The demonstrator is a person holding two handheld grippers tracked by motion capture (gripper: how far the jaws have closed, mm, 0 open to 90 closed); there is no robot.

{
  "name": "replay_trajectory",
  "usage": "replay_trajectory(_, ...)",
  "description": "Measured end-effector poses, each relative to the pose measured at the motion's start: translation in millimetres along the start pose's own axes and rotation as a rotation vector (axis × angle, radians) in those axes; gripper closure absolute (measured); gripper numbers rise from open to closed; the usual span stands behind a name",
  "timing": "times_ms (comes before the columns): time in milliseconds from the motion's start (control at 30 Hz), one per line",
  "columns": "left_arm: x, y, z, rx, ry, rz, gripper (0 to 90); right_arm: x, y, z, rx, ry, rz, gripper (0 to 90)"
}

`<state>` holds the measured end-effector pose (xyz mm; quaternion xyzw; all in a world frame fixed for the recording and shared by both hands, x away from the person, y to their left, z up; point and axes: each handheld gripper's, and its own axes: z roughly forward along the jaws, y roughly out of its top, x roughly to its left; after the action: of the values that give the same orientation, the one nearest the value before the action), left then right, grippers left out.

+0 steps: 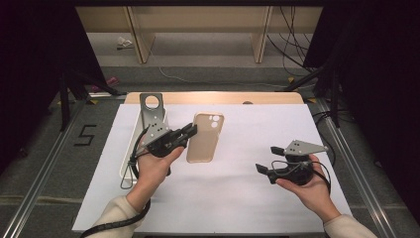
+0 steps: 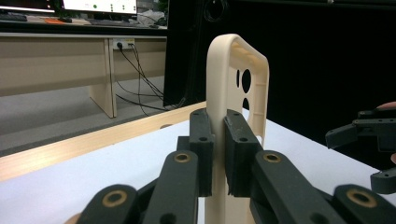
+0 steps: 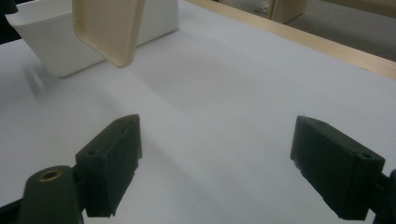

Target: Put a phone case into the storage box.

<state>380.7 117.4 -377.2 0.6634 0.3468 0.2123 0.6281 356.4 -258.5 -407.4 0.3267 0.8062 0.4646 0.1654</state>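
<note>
A beige phone case (image 1: 204, 138) with camera cut-outs hangs over the middle of the white table, held by its left long edge. My left gripper (image 1: 191, 131) is shut on that edge. In the left gripper view the phone case (image 2: 236, 70) stands upright between the black jaws of that left gripper (image 2: 218, 151). My right gripper (image 1: 267, 158) is open to the right of the case and apart from it. In the right gripper view the right gripper (image 3: 215, 172) has only bare table between its jaws. The phone case (image 3: 107, 28) hangs farther off, at the upper left.
A long white tray (image 1: 124, 166) lies along the table's left side, behind my left hand. A grey metal plate with a round hole (image 1: 151, 106) is at its far end. The white tray (image 3: 51, 56) is behind the case. A wooden strip (image 1: 213, 97) edges the table's far side.
</note>
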Motion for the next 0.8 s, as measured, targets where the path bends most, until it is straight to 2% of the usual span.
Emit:
replay_trajectory(167, 2.5, 2.8, -2.1, -0.008, 0.003, -0.007, 82.8, -0.6, -0.8, -1.1, -0.003, 0.000, 0.005, 17.8)
replay_trajectory(800, 7.7, 9.0, -4.4, -0.013, 0.015, 0.005, 82.9, -5.6, -2.4, -4.5, -0.021, -0.009, 0.025, 17.8)
